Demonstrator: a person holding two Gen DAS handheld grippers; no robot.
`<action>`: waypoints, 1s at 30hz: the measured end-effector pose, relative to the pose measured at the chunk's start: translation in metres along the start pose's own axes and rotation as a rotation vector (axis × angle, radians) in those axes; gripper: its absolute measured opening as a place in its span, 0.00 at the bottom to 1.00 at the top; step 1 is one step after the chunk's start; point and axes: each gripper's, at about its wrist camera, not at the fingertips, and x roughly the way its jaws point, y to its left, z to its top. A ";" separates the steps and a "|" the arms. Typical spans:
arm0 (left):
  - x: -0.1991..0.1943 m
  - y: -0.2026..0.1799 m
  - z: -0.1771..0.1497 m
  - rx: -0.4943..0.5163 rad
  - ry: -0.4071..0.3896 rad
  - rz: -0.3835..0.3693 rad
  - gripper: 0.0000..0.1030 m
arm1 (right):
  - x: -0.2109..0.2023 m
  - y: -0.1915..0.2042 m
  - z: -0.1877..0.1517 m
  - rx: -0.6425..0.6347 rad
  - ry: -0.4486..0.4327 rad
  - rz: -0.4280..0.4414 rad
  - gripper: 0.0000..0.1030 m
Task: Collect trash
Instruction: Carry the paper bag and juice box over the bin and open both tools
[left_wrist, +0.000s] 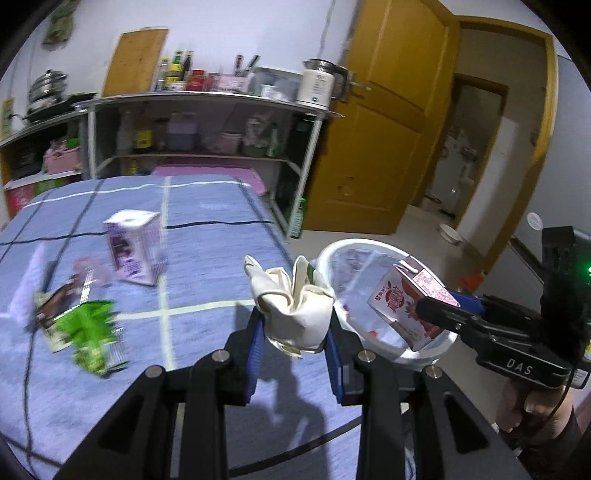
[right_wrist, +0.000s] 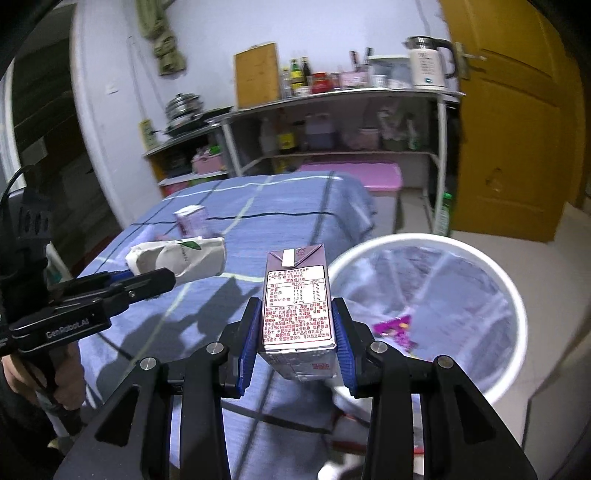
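My left gripper (left_wrist: 295, 325) is shut on a crumpled white paper cup (left_wrist: 293, 301), held above the blue checked tablecloth (left_wrist: 207, 258) near the table's right edge. In the right wrist view the same cup (right_wrist: 177, 258) shows at the left, sticking out of the left gripper (right_wrist: 162, 278). My right gripper (right_wrist: 297, 325) is shut on a red-and-white drink carton (right_wrist: 295, 306). From the left wrist view that carton (left_wrist: 410, 302) hangs over the white trash bin (left_wrist: 436, 343). A purple carton (left_wrist: 135, 247) stands on the table. Green and brown wrappers (left_wrist: 81, 321) lie at its left.
The bin (right_wrist: 509, 295) stands on the floor beside the table, lined with clear plastic, a purple wrapper (right_wrist: 393, 326) inside. Metal shelves (left_wrist: 207, 122) with bottles and a kettle stand behind the table. A yellow door (left_wrist: 388, 122) is at the right.
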 end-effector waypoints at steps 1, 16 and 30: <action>0.004 -0.005 0.002 0.008 0.004 -0.012 0.31 | -0.002 -0.005 -0.001 0.009 0.000 -0.009 0.37; 0.058 -0.056 0.016 0.083 0.072 -0.144 0.31 | -0.005 -0.058 -0.016 0.120 0.043 -0.104 0.38; 0.099 -0.075 0.007 0.122 0.161 -0.206 0.32 | 0.007 -0.087 -0.024 0.176 0.100 -0.158 0.38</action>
